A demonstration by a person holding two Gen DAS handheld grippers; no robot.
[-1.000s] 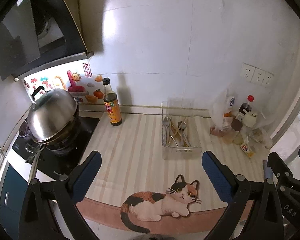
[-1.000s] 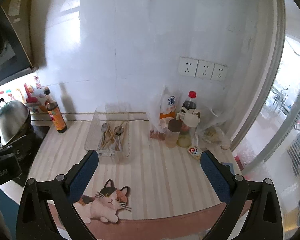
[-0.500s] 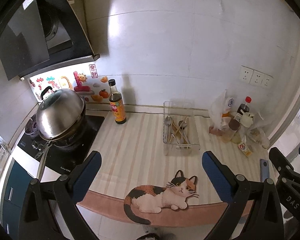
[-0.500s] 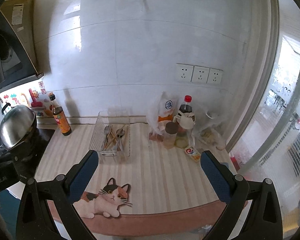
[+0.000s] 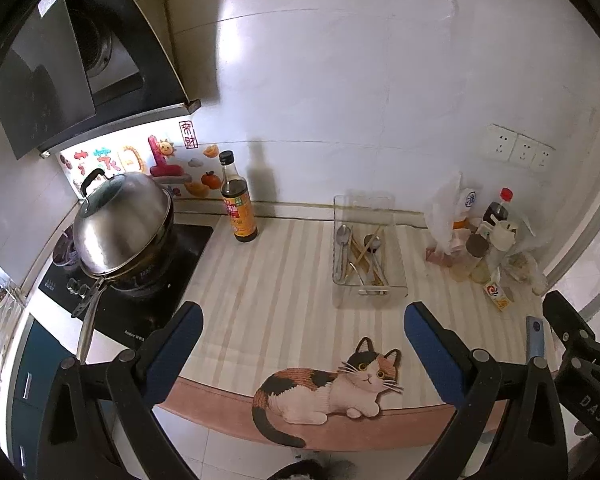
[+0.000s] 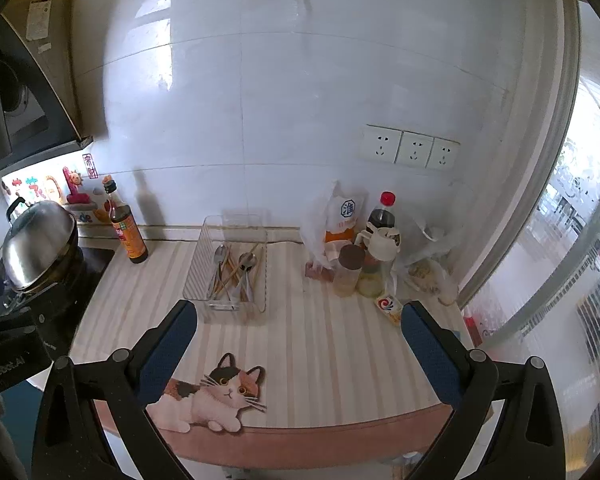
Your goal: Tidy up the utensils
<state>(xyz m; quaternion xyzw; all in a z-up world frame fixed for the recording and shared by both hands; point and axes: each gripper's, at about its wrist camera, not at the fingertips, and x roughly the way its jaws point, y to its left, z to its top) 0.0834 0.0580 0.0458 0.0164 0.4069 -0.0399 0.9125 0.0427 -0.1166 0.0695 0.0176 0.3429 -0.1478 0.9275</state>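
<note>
Both claws hang spread wide and empty over the near edge of the bench (image 6: pixel 324 364), well short of the work. The utensils (image 6: pixel 236 276), a mix of metal spoons and what look like wooden chopsticks, lie jumbled in a clear tray (image 6: pixel 260 304) set toward the back of the bench, between a dark sauce bottle (image 6: pixel 130 236) on one side and a cluster of condiment jars and bags (image 6: pixel 364 264) on the other. The tray's long axis runs away from the viewer, toward the wall, and most of the handles lie roughly along it, with a few chopsticks crossing at an angle. From the left claw (image 5: pixel 300 344) the tray (image 5: pixel 398 292) sits ahead and somewhat to the right; from the right claw (image 6: pixel 300 344) it sits ahead and to the left. It therefore lies between the two, and neither appears clearly nearer. Judged from this layout, either claw must travel forward and inward, then close across a handle rather than along it. A cat-shaped mat (image 6: pixel 216 396) lies at the bench edge below the claws, clear of the tray.
</note>
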